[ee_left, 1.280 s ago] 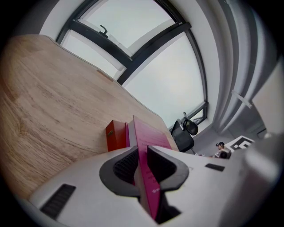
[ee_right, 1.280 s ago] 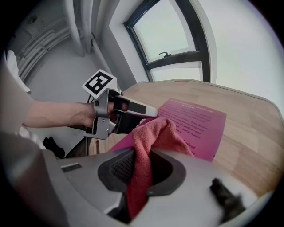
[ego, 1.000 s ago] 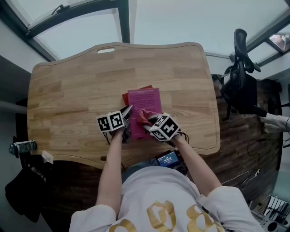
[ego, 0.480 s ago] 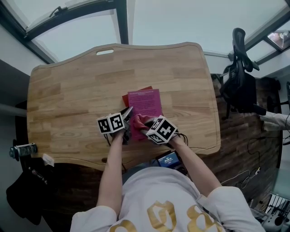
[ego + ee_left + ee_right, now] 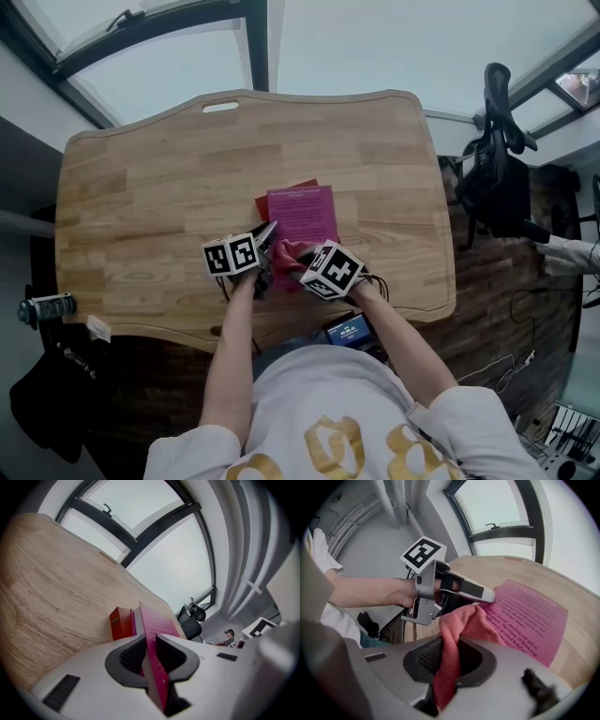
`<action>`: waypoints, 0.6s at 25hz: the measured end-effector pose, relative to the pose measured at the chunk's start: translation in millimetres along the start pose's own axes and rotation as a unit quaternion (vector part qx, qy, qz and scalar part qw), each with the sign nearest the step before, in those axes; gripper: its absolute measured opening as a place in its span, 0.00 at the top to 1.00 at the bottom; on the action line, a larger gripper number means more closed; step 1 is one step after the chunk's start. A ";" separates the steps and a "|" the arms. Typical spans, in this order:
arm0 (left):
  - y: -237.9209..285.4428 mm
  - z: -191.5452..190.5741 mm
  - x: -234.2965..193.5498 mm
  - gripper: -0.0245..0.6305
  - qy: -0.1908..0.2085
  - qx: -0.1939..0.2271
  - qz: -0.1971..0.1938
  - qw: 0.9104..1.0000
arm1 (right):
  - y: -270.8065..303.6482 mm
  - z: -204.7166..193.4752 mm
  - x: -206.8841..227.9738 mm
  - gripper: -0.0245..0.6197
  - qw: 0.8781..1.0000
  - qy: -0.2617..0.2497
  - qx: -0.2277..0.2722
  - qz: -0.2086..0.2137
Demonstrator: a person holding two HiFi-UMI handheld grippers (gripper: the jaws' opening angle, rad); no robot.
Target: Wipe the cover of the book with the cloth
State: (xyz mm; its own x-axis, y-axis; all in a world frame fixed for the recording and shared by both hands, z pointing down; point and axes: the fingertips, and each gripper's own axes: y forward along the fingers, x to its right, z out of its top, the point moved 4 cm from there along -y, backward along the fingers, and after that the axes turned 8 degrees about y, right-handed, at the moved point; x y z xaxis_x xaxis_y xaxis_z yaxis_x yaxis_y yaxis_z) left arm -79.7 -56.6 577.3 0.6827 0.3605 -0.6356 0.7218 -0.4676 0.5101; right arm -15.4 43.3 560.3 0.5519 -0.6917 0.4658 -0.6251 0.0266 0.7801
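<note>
Wooden table: right gripper, clamped on cloth, has slid toward book's 7 o'clock corner, mid-wipe; left gripper pinches book's edge.

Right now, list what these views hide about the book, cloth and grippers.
- Head view: the book's near edge, under the cloth and the right gripper.
- Head view: the red thing, partly covered by the book; kind unclear.
- Left gripper view: the cover's face, seen edge-on between the left gripper's jaws.
</note>
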 end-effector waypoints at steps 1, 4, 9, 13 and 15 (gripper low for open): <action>0.0 0.3 0.3 0.85 0.000 0.000 0.000 1.000 | -0.4 1.1 1.2 0.85 1.000 -0.002 -0.001 -0.003; 0.0 0.6 1.4 0.85 0.000 0.000 -0.001 1.000 | -2.7 5.5 7.2 0.85 1.000 -0.001 0.000 -0.015; 0.3 -0.2 0.9 0.85 -0.003 0.000 -0.001 1.000 | -7.2 12.4 23.7 0.85 0.999 0.016 0.014 -0.039; 0.7 0.0 1.2 0.85 -0.002 0.002 0.001 1.000 | -10.3 18.1 35.1 0.85 0.998 0.026 0.024 -0.052; 1.6 0.2 2.1 0.85 0.002 0.000 0.003 1.000 | -11.2 20.9 40.0 0.85 0.998 0.024 0.029 -0.057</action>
State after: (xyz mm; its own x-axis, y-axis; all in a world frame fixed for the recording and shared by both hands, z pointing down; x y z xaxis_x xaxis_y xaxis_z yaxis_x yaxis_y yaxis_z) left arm -77.1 -56.7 576.7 0.6874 0.3603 -0.6306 0.7177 -0.4701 0.5137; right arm 2.1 0.3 561.5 0.6461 -0.6523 0.3963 -0.5869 -0.0927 0.8043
